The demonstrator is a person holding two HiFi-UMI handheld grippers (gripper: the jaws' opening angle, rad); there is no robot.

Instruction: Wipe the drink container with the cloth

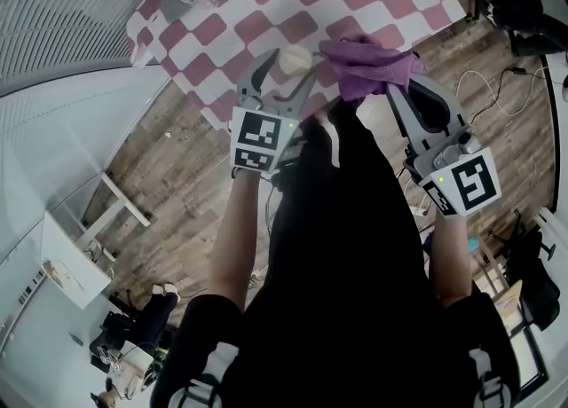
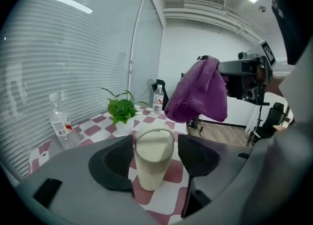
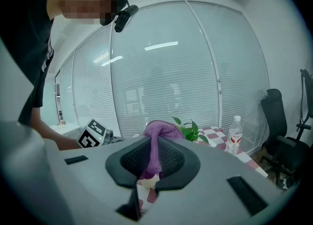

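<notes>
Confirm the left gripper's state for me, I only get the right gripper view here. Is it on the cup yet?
Observer: Not gripping. The left gripper has its jaws apart, one on each side of the cream cup, neither pad pressing it.
Operator: Cup upright?
Observer: Yes, upright on the checked table, lid on.
Operator: Cloth touching it?
Observer: No. The purple cloth hangs from the right gripper. In the left gripper view it sits above and to the right of the cup, clear of it.
</notes>
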